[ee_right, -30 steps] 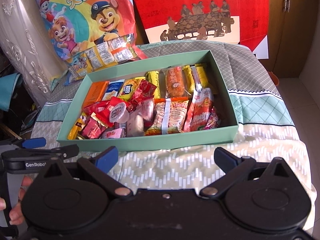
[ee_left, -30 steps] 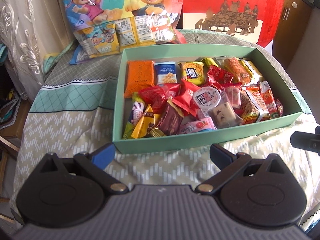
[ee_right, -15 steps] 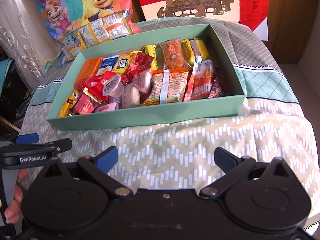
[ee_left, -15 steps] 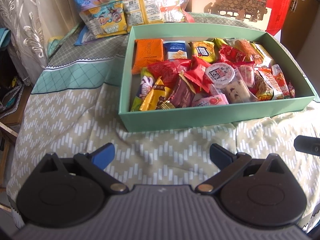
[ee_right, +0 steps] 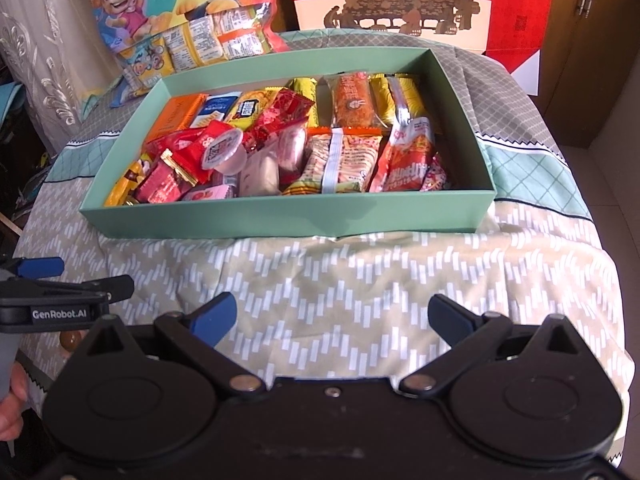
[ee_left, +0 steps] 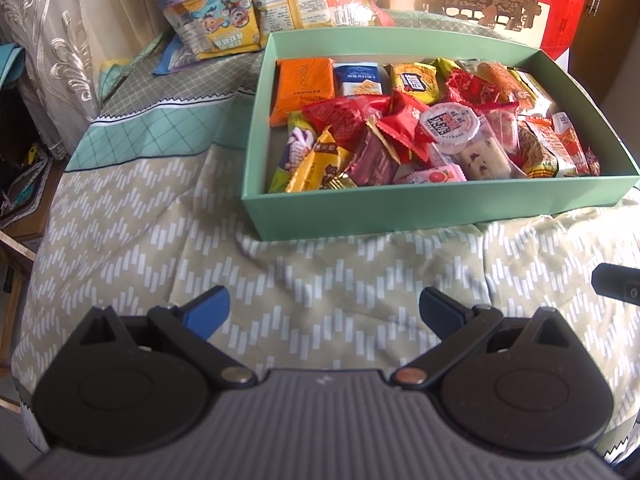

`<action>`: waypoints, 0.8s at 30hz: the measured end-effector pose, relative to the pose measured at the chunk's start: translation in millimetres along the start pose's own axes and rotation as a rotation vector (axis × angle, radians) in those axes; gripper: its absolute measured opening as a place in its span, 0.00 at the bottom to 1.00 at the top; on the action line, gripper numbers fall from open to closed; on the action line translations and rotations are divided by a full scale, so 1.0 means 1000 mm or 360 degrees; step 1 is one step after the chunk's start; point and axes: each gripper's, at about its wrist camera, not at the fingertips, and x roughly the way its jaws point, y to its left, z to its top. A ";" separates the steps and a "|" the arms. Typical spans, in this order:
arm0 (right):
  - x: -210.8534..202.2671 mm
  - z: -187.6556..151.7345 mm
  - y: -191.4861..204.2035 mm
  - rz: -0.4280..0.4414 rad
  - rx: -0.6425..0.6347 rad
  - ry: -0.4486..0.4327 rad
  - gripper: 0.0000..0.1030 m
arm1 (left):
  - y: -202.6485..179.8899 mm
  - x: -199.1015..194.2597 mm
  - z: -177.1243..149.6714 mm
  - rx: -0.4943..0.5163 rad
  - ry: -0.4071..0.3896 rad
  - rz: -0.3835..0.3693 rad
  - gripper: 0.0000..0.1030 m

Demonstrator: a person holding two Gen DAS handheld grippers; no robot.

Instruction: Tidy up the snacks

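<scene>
Snacks point(ee_left: 404, 136) lie heaped in the green box point(ee_left: 400, 208), long axis left-right, just beyond both tools. Left gripper point(ee_left: 324, 308) and right gripper point(ee_right: 332, 314) hover wide, empty, near side; right looks squarer to it.

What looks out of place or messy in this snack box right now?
The near-left part of the green box is a jumble: red packets and a jelly cup lie tilted and piled over one another, while the back row sits flat. A multipack lies outside, behind the box. Nothing looks spilled or torn.
</scene>
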 end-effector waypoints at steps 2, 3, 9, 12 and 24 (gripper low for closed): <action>0.000 0.000 -0.001 -0.0006 0.0011 0.0000 1.00 | 0.000 -0.001 0.000 0.0001 -0.0003 0.0002 1.00; 0.000 0.000 -0.002 -0.0007 0.0015 0.0000 1.00 | -0.001 -0.001 0.000 0.0003 -0.0003 0.0001 1.00; 0.000 0.000 -0.004 -0.0018 0.0031 -0.0002 1.00 | -0.001 -0.002 0.001 0.0002 -0.0010 0.0008 1.00; -0.001 0.000 -0.004 -0.0021 0.0033 -0.0005 1.00 | 0.000 -0.003 0.002 -0.0006 -0.0010 0.0016 1.00; -0.003 0.002 -0.004 -0.0042 0.0056 -0.0016 1.00 | 0.001 -0.005 0.003 -0.0004 -0.0020 0.0043 1.00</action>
